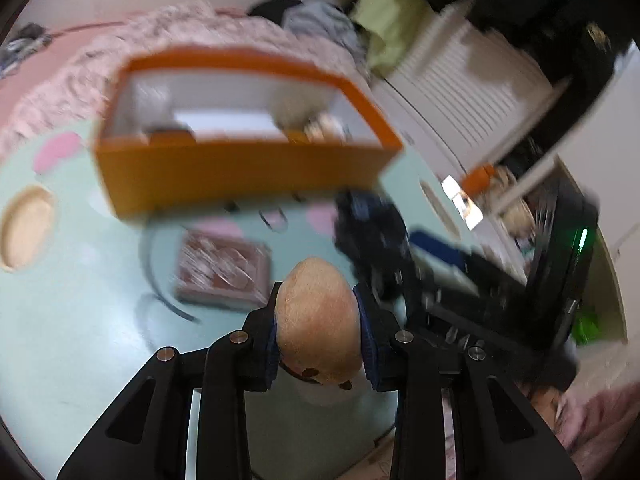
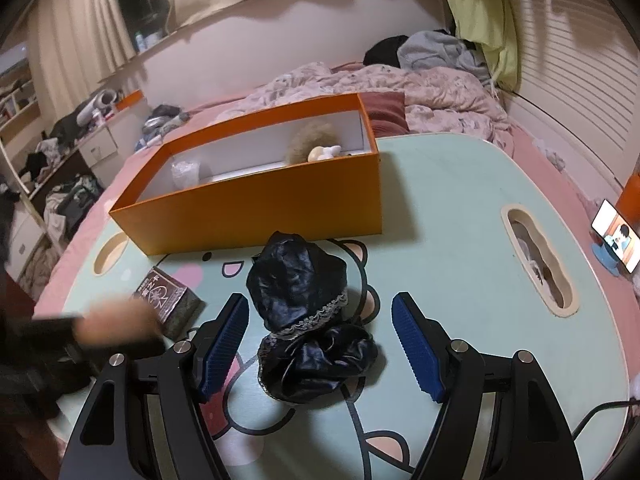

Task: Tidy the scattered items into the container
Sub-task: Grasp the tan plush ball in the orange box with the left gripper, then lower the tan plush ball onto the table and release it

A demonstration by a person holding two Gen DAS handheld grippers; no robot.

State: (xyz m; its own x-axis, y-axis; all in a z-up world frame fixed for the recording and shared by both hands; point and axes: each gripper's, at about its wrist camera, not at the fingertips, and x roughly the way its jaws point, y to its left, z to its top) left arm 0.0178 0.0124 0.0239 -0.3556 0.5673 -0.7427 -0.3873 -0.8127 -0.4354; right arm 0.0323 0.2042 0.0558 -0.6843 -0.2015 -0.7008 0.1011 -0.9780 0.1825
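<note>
On the near side of the orange box (image 1: 240,176), the left gripper (image 1: 318,332) is clamped on a tan bun-like toy (image 1: 320,312); a glancing grip could drop it short. The right gripper (image 2: 320,344) stands apart over the black cloth (image 2: 308,320).

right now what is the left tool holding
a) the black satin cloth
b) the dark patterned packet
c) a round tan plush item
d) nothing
c: in the left wrist view the left tool has both blue pads pressed on a round tan plush item, while the black satin cloth and the dark patterned packet lie on the table.
</note>
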